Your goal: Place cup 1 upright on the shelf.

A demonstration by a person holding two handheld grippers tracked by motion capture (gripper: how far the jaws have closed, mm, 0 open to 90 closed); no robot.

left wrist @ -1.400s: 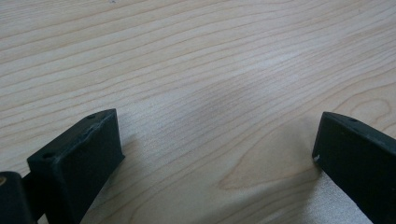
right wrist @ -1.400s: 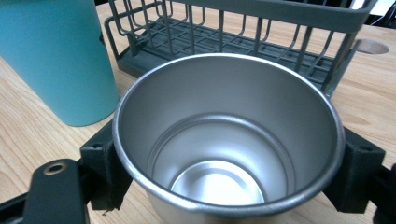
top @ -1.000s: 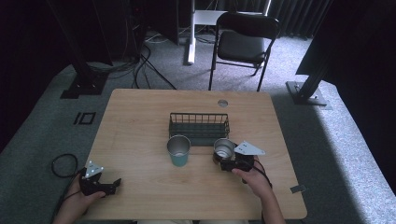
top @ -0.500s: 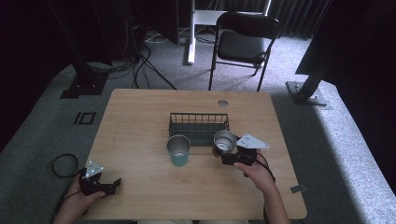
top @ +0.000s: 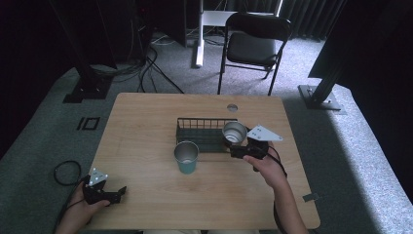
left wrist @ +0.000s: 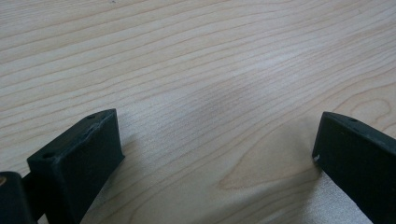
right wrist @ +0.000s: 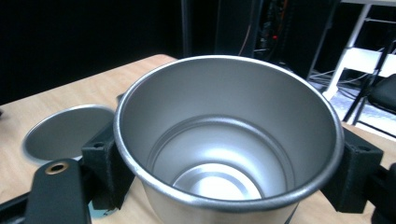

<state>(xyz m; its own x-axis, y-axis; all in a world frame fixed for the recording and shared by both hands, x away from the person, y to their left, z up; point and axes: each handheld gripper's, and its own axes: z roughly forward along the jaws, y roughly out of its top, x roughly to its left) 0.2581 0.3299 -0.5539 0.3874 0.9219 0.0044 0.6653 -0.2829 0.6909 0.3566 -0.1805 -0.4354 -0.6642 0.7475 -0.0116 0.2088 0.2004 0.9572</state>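
From the high view, my right hand-held gripper [top: 237,149] is clamped on a shiny round steel cup [top: 234,132], holding it upright above the near right corner of the black wire basket [top: 202,133] that sits mid-way across the pale wooden worktop [top: 146,126]. Just in front of the basket, to the left of the held cup, stands a second steel cup with a teal lower half [top: 186,157], close to my right gripper but apart from it. My left hand-held gripper [top: 117,193] rests at the near left corner of the worktop, well apart from all of that. Beyond the worktop stands a black folding chair [top: 255,46]. In the left gripper view, its two black jaws stand wide apart over bare wood grain [left wrist: 201,74], with nothing between them. In the right gripper view, the jaws press on either side of the steel cup [right wrist: 229,140], whose open mouth faces the camera, and the rim of the teal cup [right wrist: 65,133] shows low at the left, just beside the held one.
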